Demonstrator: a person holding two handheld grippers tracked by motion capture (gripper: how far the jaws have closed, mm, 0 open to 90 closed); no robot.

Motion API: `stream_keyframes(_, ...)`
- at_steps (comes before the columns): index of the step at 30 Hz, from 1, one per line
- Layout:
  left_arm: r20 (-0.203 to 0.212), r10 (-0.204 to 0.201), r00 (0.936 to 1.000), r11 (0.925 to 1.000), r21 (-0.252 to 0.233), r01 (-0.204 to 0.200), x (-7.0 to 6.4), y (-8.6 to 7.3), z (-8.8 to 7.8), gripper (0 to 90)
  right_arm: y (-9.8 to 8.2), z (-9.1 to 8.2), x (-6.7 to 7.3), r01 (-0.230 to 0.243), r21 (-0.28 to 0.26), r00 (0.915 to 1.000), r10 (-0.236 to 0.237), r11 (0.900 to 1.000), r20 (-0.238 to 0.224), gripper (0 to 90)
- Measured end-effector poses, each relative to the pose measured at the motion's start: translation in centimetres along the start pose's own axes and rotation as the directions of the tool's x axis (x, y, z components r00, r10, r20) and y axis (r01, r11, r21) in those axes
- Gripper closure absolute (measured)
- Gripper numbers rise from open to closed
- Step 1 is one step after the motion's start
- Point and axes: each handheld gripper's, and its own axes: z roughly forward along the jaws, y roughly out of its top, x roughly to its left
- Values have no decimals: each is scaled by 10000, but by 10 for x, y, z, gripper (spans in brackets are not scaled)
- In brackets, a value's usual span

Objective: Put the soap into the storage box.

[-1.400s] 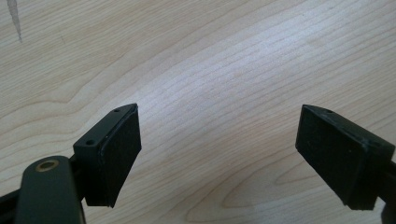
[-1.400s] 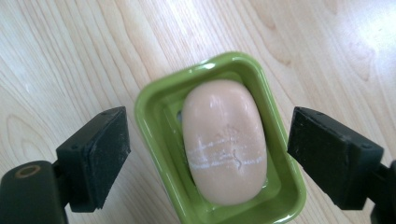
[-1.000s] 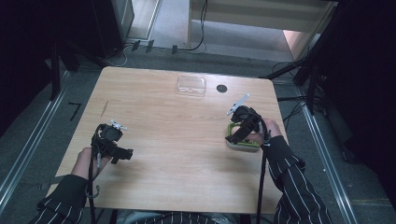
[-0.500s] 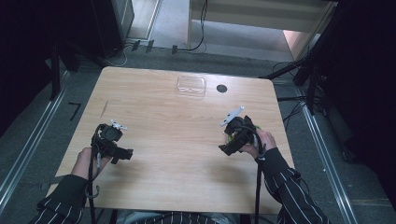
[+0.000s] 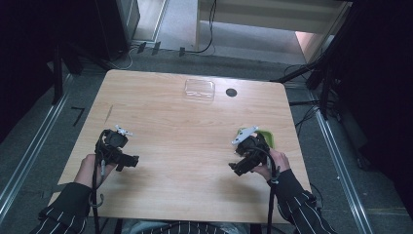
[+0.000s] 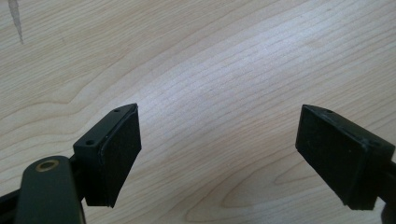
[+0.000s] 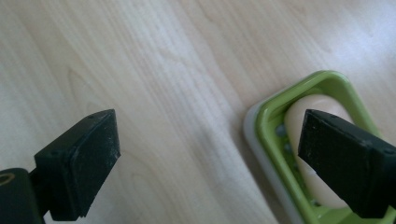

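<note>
Right gripper [image 7: 208,163] has its jaws spread wide over bare wood, gripping nothing. Beside its right jaw, at the lower right of the frame, a green soap dish [image 7: 275,109] holds a pale soap bar [image 7: 308,109]. Left gripper [image 6: 217,154] is also open and empty above the table [image 6: 201,60].

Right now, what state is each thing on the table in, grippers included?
Left gripper: open, nothing between its jaws, over bare table.
Right gripper: open, holding nothing, beside the soap dish.
Soap dish: upright on the table, green tray in a white base, not gripped.
Soap bar: lying in the dish, partly hidden by one jaw.
Clear container: at the far edge; cannot tell if anything is in it.
</note>
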Motion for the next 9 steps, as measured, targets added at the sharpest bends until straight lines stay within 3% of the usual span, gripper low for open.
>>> stream_keyframes(2, 7, 22, 10000, 10000, 10, -22, 0, 0, 0, 148, -3, -1, 5, 104, -25, 9998, -104, 9999, 142, 58)
stream_keyframes(6, -13, 13, 10000, 10000, 12, -13, 0, 1, 0, 148, -9, 1, 11, 65, 183, 10000, -64, 9998, -68, 61)
stream_keyframes(9, -24, 57, 10000, 10000, 45, -57, -1, 1, 1, 148, -12, 6, 15, 349, 500, 9993, -342, 9981, -149, 85)
